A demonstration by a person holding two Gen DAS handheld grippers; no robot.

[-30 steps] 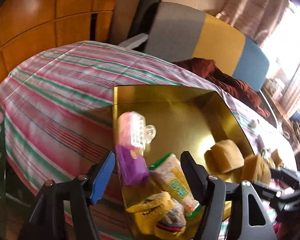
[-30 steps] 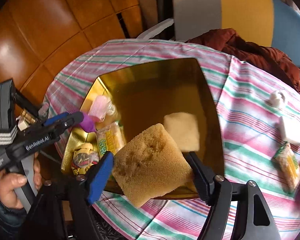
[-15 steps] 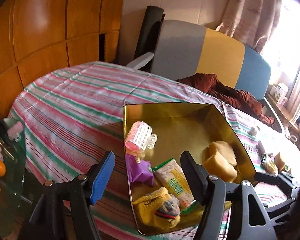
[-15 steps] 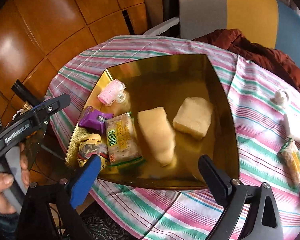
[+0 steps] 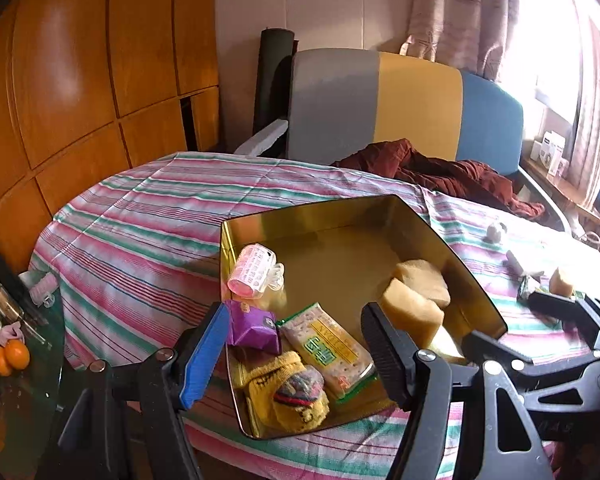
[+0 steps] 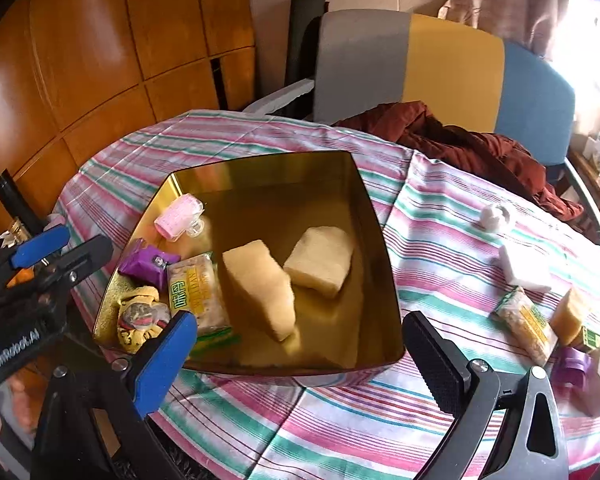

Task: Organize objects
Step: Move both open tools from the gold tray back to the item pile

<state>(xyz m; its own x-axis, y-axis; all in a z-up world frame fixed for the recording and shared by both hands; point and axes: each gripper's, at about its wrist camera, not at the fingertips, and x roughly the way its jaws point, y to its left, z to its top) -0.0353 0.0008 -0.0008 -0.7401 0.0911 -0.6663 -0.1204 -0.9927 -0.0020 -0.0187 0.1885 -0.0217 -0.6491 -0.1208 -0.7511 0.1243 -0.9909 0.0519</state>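
Both the left claw [image 5: 292,344] and right claw [image 6: 300,356] gape wide, empty, above the gold tray [image 6: 384,264]

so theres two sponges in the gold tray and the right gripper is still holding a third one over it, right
Not quite. The two sponges do lie in the gold tray, but the right gripper is open and holds nothing, as the right wrist view shows. A third sponge lies out on the tablecloth.
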